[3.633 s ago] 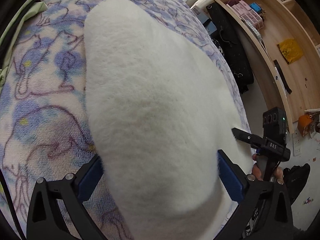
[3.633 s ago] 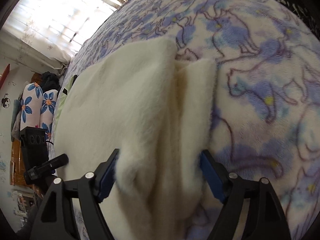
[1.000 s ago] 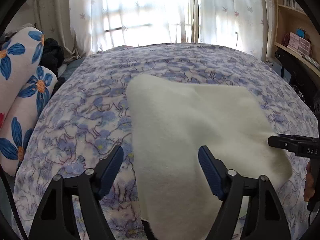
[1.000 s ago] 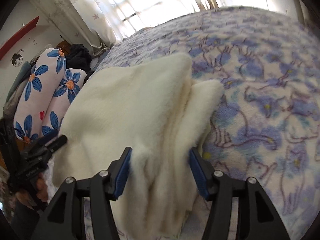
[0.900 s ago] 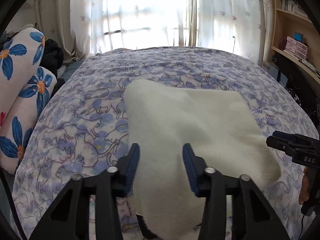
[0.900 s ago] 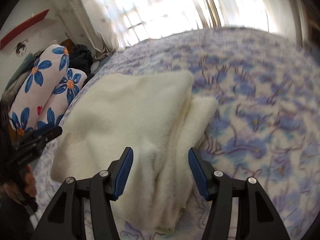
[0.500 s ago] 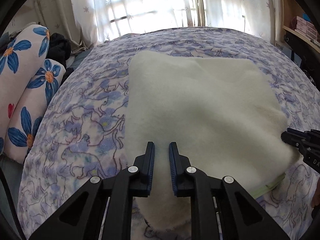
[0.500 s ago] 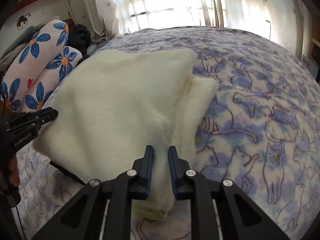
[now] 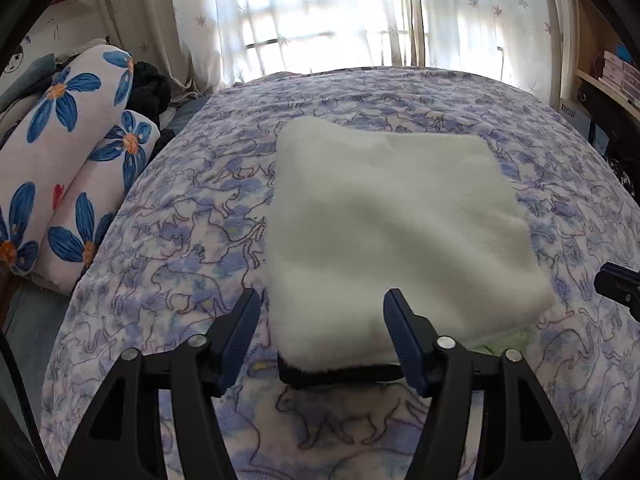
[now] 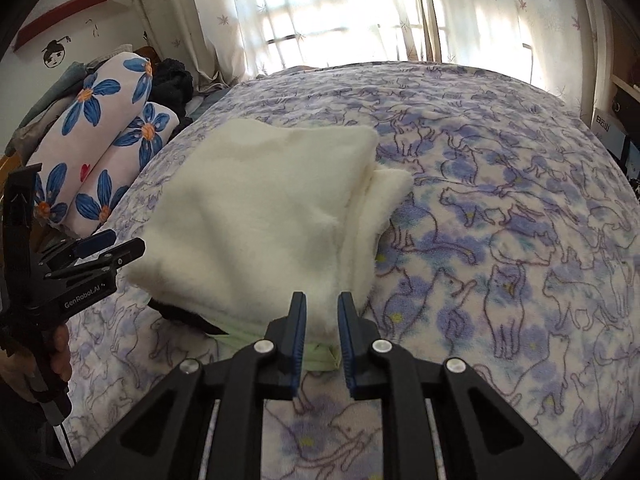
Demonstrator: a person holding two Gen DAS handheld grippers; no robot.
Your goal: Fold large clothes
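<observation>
A cream fleece garment [image 9: 392, 216] lies folded into a thick rectangle on the bed, with a black edge and a pale green layer showing under its near side. It also shows in the right wrist view [image 10: 272, 216]. My left gripper [image 9: 322, 320] is open and empty, its fingers just short of the garment's near edge. My right gripper [image 10: 322, 316] has its jaws nearly together with a narrow gap, just short of the garment's near right corner, holding nothing. The left gripper also shows in the right wrist view [image 10: 100, 252].
The bed carries a purple cat-print blanket [image 10: 500, 240]. Two flower-print pillows [image 9: 68, 184] lie along its left side, with dark clothes [image 9: 148, 88] behind them. Curtained windows [image 9: 320, 20] stand behind the bed. Shelves [image 9: 608, 72] stand at the right.
Both grippers closed on the garment's near edge, then let go and drew back. The left jaws have opened wide; the right jaws have parted only slightly. The garment lies flat.
</observation>
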